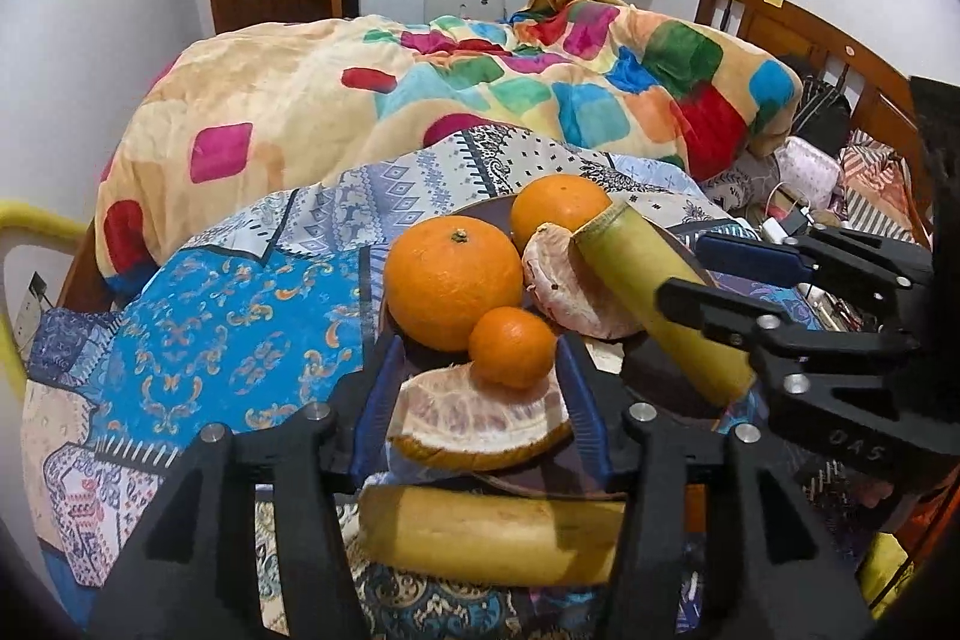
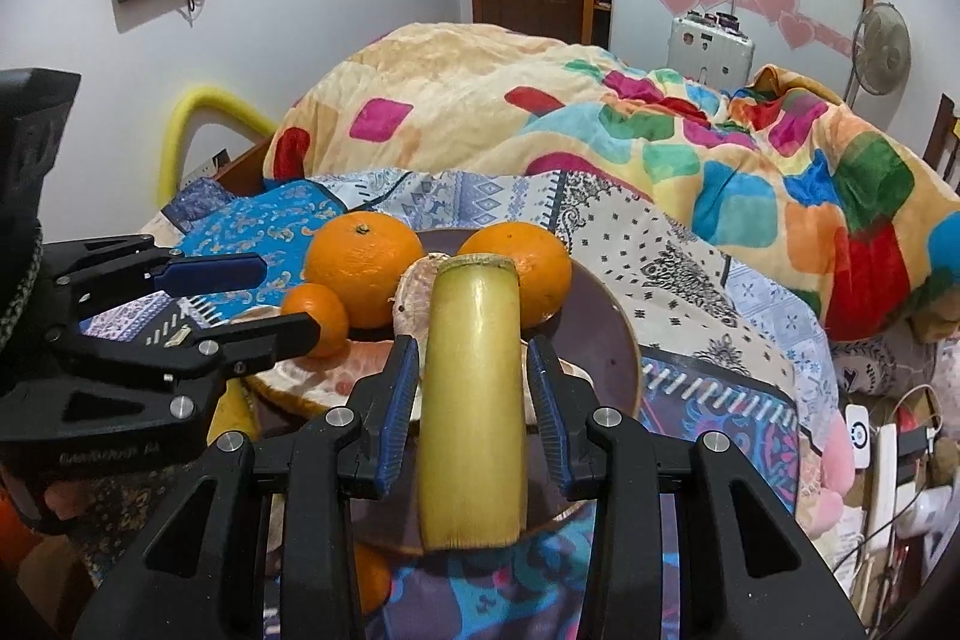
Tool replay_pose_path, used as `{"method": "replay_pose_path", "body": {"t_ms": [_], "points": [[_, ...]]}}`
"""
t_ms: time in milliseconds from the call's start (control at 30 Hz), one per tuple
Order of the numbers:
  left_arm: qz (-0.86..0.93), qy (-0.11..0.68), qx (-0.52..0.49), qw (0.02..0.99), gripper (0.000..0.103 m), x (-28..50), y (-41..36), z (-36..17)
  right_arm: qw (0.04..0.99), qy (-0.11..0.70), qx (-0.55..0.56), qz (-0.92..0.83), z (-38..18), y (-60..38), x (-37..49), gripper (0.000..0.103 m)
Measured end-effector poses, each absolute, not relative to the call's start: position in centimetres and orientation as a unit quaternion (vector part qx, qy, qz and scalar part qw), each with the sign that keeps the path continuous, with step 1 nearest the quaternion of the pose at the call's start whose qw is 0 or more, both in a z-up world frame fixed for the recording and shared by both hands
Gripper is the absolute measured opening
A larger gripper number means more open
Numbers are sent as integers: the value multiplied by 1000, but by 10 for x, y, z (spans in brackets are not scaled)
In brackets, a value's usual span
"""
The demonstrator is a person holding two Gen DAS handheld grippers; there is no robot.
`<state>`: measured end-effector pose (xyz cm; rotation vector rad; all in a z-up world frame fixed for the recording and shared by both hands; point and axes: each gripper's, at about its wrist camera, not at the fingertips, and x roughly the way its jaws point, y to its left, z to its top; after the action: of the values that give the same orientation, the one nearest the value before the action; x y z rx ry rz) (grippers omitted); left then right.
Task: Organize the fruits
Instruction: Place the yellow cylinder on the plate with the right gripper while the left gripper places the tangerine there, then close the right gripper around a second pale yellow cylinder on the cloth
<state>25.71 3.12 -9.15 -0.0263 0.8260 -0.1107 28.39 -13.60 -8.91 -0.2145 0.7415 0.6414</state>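
Note:
A dark plate (image 1: 540,466) (image 2: 624,340) on the bed carries two big oranges (image 1: 453,280) (image 1: 561,211), a small orange (image 1: 512,346), a peeled citrus (image 1: 558,280) and a peeled wedge (image 1: 480,424). My left gripper (image 1: 480,370) (image 2: 288,295) is open. The wedge and the small orange lie between its blue pads, which do not press on them. My right gripper (image 2: 473,343) (image 1: 684,268) is shut on a yellow-green sugarcane piece (image 2: 474,400) (image 1: 660,292), held tilted over the plate's right side. A second cane piece (image 1: 492,532) lies in front of the plate.
A patterned sheet (image 1: 240,328) covers the bed, and a bulky colourful blanket (image 1: 480,88) is piled behind the plate. A wooden headboard (image 1: 840,58) and chargers with cables (image 2: 882,448) are on the right. On the left is a yellow padded rail (image 1: 36,214).

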Motion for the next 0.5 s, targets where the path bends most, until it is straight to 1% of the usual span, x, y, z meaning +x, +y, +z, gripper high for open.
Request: {"method": "replay_pose_path", "body": {"t_ms": [67, 133, 200, 500], "points": [[-51, 399, -9, 916, 59, 249, 31, -88, 878, 351, -101, 310, -84, -141, 277, 35], [-49, 397, -4, 917, 68, 241, 31, -86, 880, 346, -104, 309, -80, -144, 269, 35], [-45, 392, 0, 919, 69, 231, 31, -83, 881, 340, -109, 310, -77, -147, 260, 37], [-28, 386, -2, 922, 74, 189, 44, -81, 873, 335, -118, 336, -73, -145, 223, 38]]}}
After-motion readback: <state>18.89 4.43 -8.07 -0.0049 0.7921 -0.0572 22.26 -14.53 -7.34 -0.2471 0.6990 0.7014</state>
